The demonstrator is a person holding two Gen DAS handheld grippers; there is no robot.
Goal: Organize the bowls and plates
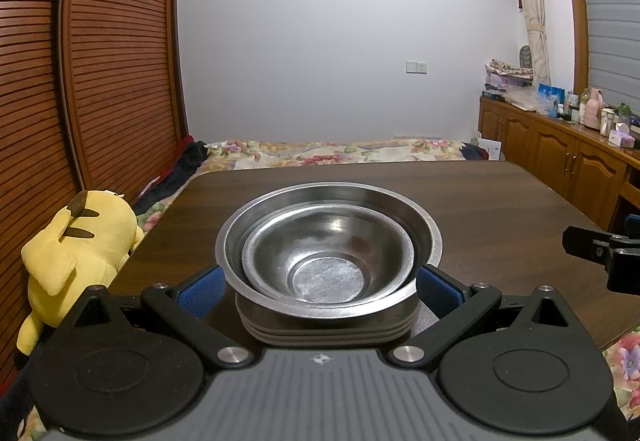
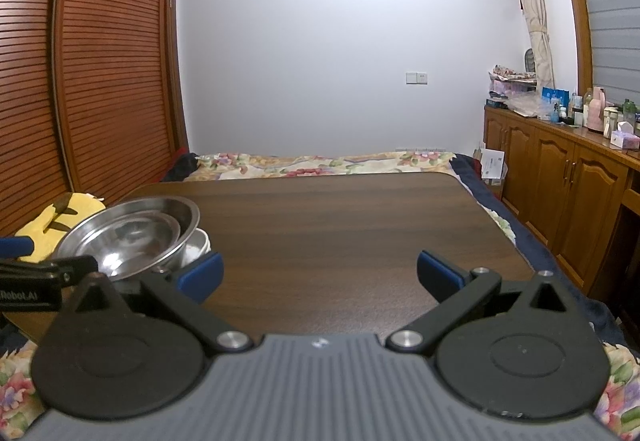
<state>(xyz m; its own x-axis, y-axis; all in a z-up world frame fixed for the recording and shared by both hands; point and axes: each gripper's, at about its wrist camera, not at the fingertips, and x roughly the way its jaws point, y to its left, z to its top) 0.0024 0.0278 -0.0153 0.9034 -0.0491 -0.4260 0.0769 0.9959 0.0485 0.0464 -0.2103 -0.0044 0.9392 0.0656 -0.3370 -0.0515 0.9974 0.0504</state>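
Observation:
A large steel bowl [image 1: 424,237] holds a smaller steel bowl [image 1: 328,257] nested inside it. Both rest on a stack of grey plates [image 1: 328,335] near the front of the dark wooden table [image 1: 500,209]. My left gripper [image 1: 318,289] is open, and its blue pads [image 1: 200,291] flank the stack on either side. In the right wrist view the bowls [image 2: 132,237] sit at the far left of the table [image 2: 340,221]. My right gripper [image 2: 320,273] is open over bare wood with nothing between its fingers. It also shows at the right edge of the left wrist view as a black gripper [image 1: 600,253].
A yellow plush toy [image 1: 76,241] lies off the table's left edge. A bed with a floral cover [image 1: 320,153] is behind the table. Louvred wardrobe doors [image 1: 100,81] stand on the left and a cluttered wooden cabinet [image 1: 560,157] on the right.

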